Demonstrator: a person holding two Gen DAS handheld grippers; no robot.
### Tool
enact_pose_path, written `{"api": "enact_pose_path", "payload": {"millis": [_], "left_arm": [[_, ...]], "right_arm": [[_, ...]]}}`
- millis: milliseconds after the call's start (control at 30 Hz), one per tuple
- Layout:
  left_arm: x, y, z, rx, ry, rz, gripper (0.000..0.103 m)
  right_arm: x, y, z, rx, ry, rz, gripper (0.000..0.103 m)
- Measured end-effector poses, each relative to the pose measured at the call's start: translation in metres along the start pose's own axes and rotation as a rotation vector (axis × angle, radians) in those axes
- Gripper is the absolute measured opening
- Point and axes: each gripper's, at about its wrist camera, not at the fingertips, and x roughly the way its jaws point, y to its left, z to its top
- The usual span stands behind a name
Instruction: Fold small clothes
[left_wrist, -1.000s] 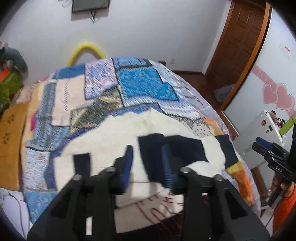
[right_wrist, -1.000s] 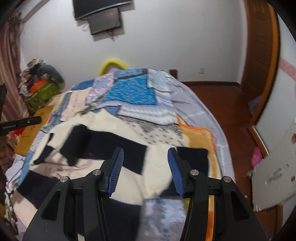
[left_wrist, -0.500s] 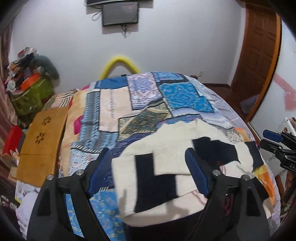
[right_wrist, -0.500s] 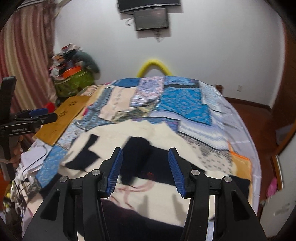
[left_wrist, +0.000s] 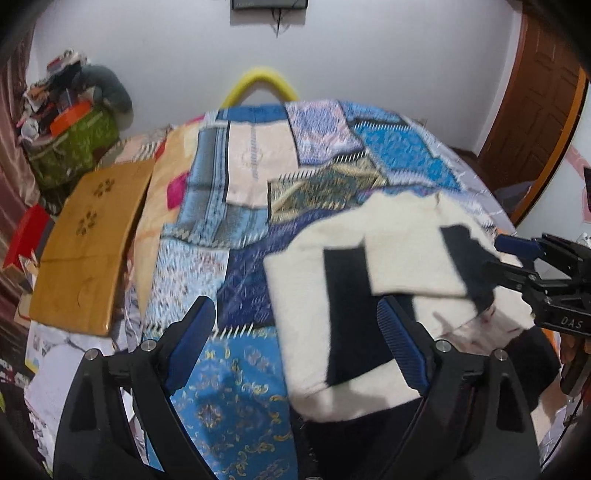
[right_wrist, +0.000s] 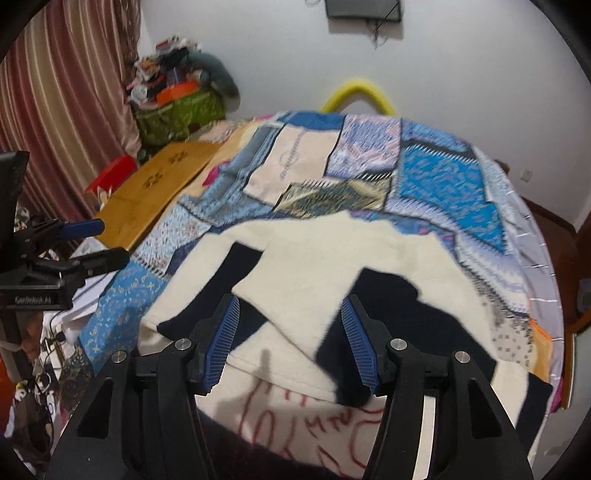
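Lying across the patchwork quilt (left_wrist: 236, 206), the cream-and-navy sweater (left_wrist: 402, 258) sits toward the three o'clock side of the left wrist view and near six o'clock, dead centre, in the right wrist view. At nine o'clock a tan board (left_wrist: 88, 243) rests beside the bed, well apart from the garment. The left gripper (left_wrist: 295, 339) has just been opening; its jaws are spread wide over quilt and the sweater's near hem, pinching nothing. Further right, both sleeves appear folded in over the chest, though blur makes the edges uncertain. The right gripper (right_wrist: 290, 343) has also just been opening and stands part-spread above the sweater's middle, gripping no cloth. Judging from this, the next fold risks going wrong in two ways: the thick knit may slide on the smooth quilt when pinched from one side only, and a jaw catching the folded sleeve alone would drag that fold open again.
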Motion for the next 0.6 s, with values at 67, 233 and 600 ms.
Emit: {"api": "enact_pose_path", "payload": {"millis": [67,233,600], "left_arm": [[0.009,0.004,-0.005,-0.006,0.021,-0.003,0.09],[0.037,0.016,-0.016,-0.042,0.083,-0.022,0.09],[0.083,0.027,-0.03,-0.076,0.172,-0.037,0.09]], "right_arm": [[0.011,0.004,0.001,-0.003,0.027,0.005,0.054],[0.048,0.013,0.003,-0.021,0.114,0.017,0.054],[0.093,0.023,0.01,-0.071,0.18,0.025,0.054]]}}
